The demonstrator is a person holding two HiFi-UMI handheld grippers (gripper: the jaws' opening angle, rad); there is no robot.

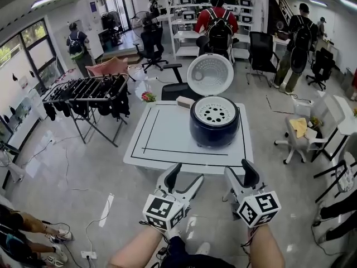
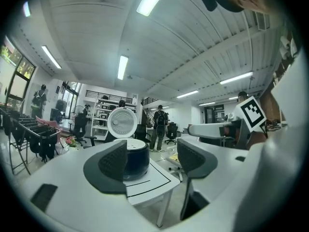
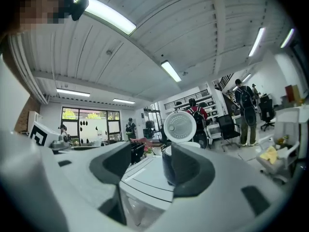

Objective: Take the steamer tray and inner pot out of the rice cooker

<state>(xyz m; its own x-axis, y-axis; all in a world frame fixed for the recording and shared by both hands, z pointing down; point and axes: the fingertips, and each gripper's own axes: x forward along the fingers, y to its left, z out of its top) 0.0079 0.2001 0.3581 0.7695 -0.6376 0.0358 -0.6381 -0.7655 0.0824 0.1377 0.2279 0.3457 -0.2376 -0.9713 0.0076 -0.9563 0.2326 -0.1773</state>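
Biggest thing first: the white table (image 1: pixel 167 141) with a black rectangle outlined on its top, sitting straight ahead of me. The rice cooker (image 1: pixel 215 128) is on the right half of it, inside that outline and nearer the far edge than my edge. It's a squat, round, dark blue body standing upright, so there's no real long side to it, the axis just runs straight up

Its lid (image 1: pixel 210 75) is flipped open and stands up at the back, hinge on the far side, with the pale dotted inner face turned toward me. From the left gripper view the lid (image 2: pixel 120 123) shows as a white disc right above the body, and from the right gripper view the lid (image 3: pixel 179 126) looks the same

The steamer tray (image 1: pixel 215 111) lies flat in the cooker's mouth, a white round plate with a ring of dark holes facing up. Can't see the inner pot under it from any view

My left gripper (image 1: pixel 188 173) and right gripper (image 1: pixel 239 171) are both held level, short of the table's near edge, side by side, pointing at the cooker and well apart from it. Left gripper (image 2: pixel 154 158) has its jaws spread wide with nothing in them, just the cooker (image 2: pixel 137 161) seen far off through the gap. Right gripper (image 3: pixel 149 166) is the same, jaws wide and holding nothing

Smallest bit: a little pale box (image 1: pixel 184 101) on the far edge of the table, just left of the cooker
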